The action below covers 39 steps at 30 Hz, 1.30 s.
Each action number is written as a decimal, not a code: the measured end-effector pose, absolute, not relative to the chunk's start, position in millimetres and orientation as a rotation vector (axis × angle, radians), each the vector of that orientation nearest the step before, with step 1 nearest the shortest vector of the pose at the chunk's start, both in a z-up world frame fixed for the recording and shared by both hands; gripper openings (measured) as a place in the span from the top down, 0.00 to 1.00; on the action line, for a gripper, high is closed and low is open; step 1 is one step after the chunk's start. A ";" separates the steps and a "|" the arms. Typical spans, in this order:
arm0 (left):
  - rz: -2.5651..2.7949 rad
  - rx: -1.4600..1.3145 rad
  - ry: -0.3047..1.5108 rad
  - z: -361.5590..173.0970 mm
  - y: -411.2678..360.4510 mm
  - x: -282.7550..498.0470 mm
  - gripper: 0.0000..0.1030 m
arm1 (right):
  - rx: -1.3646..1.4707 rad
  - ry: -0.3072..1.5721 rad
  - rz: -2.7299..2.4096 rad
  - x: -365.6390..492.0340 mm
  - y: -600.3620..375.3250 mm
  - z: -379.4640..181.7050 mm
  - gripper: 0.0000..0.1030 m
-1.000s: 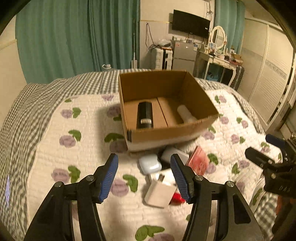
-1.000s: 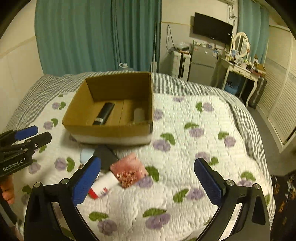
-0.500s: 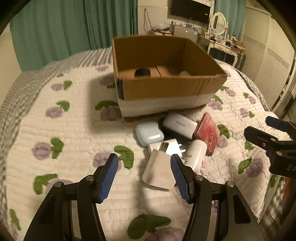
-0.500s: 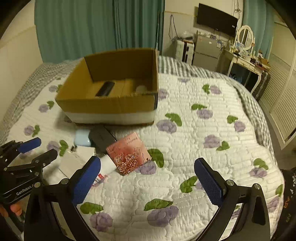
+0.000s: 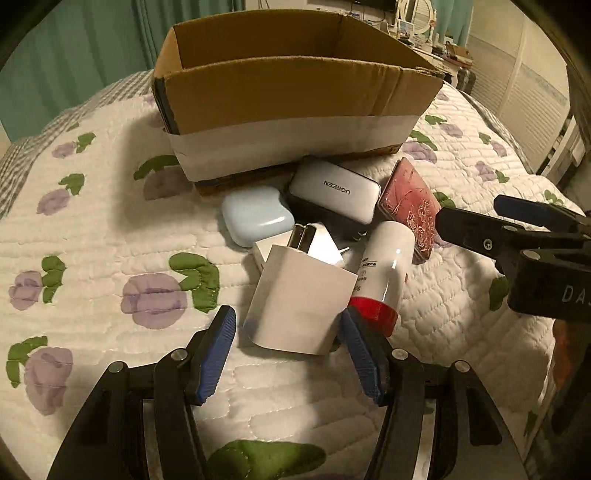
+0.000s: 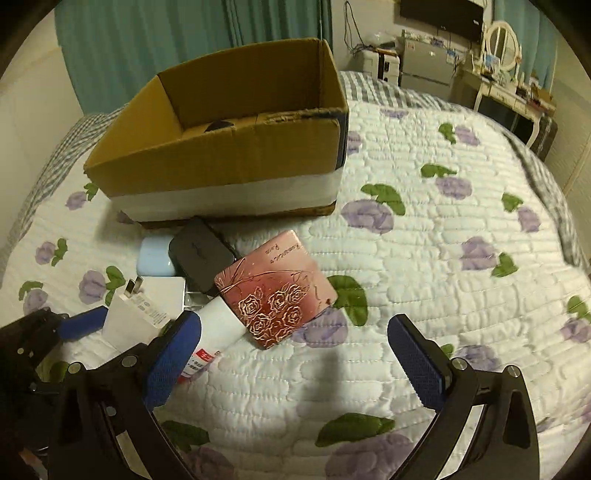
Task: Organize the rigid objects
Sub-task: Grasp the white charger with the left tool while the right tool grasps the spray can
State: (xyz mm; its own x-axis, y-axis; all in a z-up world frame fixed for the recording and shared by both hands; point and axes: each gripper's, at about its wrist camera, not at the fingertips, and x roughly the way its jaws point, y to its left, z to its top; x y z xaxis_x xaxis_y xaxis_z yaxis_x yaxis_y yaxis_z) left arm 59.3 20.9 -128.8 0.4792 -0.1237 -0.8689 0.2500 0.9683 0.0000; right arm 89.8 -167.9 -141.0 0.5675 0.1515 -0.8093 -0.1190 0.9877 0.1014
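Observation:
A pile of small objects lies on the quilt in front of a cardboard box. My left gripper is open, its jaws on either side of the near end of a white charger plug. Beside it lie a white tube with a red cap, a pale blue case, a grey UGREEN charger and a red rose-patterned case. My right gripper is open, low over the quilt just in front of the rose case. A dark object shows inside the box.
The flowered quilt covers the bed, with open space to the right of the pile. Green curtains hang behind the box. A dresser with a mirror and white cabinets stand at the far right.
Both grippers have moved down and forward toward the pile. My left gripper now straddles the white charger plug. My right gripper has come close to the rose case.

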 end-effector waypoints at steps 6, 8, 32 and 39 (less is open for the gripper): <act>-0.221 0.214 1.089 -142.2 0.7 60.6 0.40 | 0.058 0.952 0.150 91.7 -177.0 -143.9 0.01; -0.213 0.269 1.071 -144.3 -8.1 57.0 0.44 | 0.069 0.953 0.141 90.9 -182.1 -144.2 0.01; -0.152 0.047 0.885 -70.7 70.7 58.2 0.73 | 0.022 1.141 0.156 98.2 -101.4 -161.2 0.37; -0.189 0.008 0.909 -82.1 85.4 65.2 0.73 | -0.006 1.179 0.102 115.7 -89.3 -183.2 0.42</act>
